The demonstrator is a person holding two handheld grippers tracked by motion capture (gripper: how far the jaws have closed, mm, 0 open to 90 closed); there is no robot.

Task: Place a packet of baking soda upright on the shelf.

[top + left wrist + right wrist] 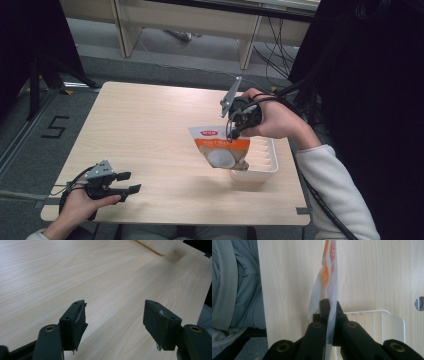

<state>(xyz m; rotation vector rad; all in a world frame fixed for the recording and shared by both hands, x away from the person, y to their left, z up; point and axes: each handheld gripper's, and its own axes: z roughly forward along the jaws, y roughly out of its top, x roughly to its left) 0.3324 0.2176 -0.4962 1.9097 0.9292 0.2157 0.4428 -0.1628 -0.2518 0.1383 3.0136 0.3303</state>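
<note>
**Snack pouch held over tray**

The right gripper (231, 131) pinches the top edge of an orange-and-white pouch (220, 150), hanging above a white plastic tray (265, 162). It looks light, floppy and slick; the sealed edge grips best. The left gripper (131, 182) rests open, empty.

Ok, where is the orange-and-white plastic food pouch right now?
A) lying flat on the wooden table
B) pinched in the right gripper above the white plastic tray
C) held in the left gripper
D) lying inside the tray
B: the right gripper has its jaws shut on the top edge of the orange-and-white plastic food pouch, which hangs over the white plastic tray.
</note>
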